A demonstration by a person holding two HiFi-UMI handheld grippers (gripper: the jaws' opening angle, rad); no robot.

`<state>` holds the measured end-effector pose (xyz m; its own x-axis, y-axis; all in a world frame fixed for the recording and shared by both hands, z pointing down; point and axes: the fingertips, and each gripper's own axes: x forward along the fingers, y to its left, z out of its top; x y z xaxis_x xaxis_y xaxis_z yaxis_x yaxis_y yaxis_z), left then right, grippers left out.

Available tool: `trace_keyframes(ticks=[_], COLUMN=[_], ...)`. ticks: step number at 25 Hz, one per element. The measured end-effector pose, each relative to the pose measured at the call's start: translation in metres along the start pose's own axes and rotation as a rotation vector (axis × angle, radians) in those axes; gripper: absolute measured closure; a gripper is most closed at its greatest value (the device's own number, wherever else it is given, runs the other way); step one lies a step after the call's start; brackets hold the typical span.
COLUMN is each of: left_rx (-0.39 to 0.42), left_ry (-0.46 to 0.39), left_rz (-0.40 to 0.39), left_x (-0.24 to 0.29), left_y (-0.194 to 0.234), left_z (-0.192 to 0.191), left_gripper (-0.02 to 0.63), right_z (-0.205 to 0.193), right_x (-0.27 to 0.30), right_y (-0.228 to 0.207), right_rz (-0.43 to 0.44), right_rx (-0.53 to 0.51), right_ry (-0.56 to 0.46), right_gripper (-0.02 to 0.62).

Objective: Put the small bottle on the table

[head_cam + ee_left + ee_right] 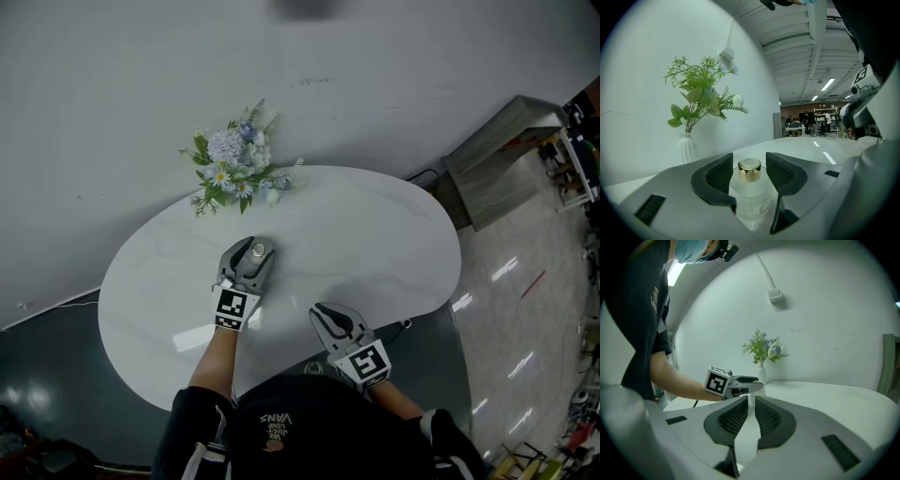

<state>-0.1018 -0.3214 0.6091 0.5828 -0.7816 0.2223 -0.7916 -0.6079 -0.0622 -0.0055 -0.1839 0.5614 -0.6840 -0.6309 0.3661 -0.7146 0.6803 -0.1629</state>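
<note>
A small frosted bottle (750, 197) with a gold cap stands upright on the white oval table (375, 234), a little left of its middle. My left gripper (749, 161) is round it, one jaw on each side, and its pads stand slightly off the glass, so it is open. From above, the bottle (258, 251) shows between the tips of the left gripper (257, 246). My right gripper (323, 314) hovers near the table's front edge, shut with nothing between its pads; in its own view the right gripper (751, 404) shows only a thin slit.
A white vase of blue and white flowers (234, 173) stands at the table's back edge by the wall, just beyond the bottle. A grey cabinet (502, 159) is on the floor to the right. The person's arms reach in from the front.
</note>
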Motion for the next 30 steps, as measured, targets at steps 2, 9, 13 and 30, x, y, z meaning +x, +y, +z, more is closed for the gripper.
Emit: trace_keyframes(ticks=[2,9,13,30], left_rx=[0.001,0.001,0.023,0.006], left_ry=[-0.007,-0.035,-0.046,-0.058], left_rz=[-0.003,-0.003,-0.008,0.099], left_x=[-0.002,-0.015,-0.028,-0.106], left_y=[-0.002,-0.012,-0.022,-0.070], left_z=[0.004,0.022,0.034,0.055], left_gripper=[0.379,0.365,0.366,0.524], right_z=[0.003,0.008,0.010,0.001], right_x=[-0.003,-0.017,-0.024,-0.062], right_y=[0.002,0.007,0.010,0.045], right_rz=[0.001,-0.002,-0.001,0.072], right_rx=[-0.001,-0.009,-0.014,-0.055], right_ry=[-0.005,-0.024,-0.038,-0.097], right_gripper=[0.525,0.524,0.525,0.525])
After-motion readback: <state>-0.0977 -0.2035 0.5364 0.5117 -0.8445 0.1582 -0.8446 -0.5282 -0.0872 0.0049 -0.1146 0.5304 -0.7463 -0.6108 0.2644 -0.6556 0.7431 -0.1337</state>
